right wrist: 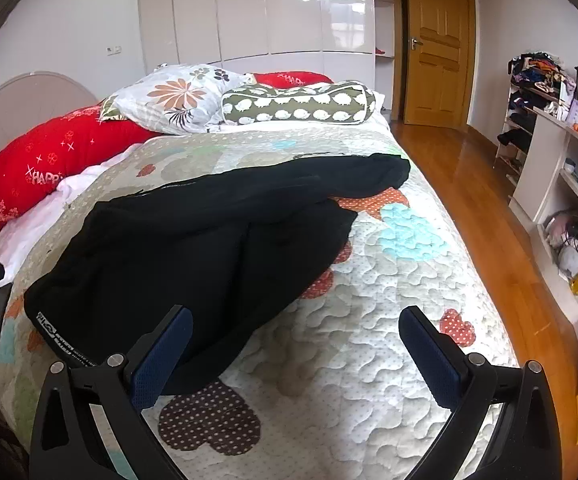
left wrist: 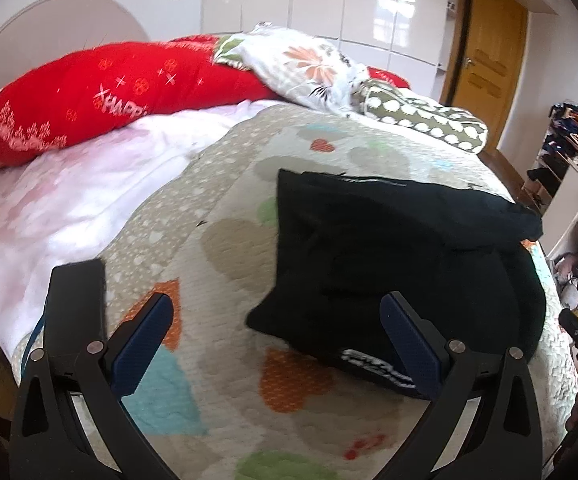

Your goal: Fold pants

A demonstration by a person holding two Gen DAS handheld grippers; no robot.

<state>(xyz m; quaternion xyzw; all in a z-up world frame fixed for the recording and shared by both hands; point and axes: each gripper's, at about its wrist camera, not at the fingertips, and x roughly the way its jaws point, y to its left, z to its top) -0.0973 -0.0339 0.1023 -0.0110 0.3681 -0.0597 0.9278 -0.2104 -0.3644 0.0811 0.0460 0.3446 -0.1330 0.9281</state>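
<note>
Both the left gripper (left wrist: 275,344) and right gripper (right wrist: 295,356) hover released and empty low in frame, while the black pants (right wrist: 209,240) lie mid-frame, loosely doubled on the quilt (right wrist: 369,340), seemingly awaiting another fold.

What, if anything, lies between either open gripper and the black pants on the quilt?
Nothing visible. The black pants lie bare on the quilt; the pillows sit far behind at the headboard end. The left gripper and right gripper are both open, near the closest edge, with only quilt between.
</note>
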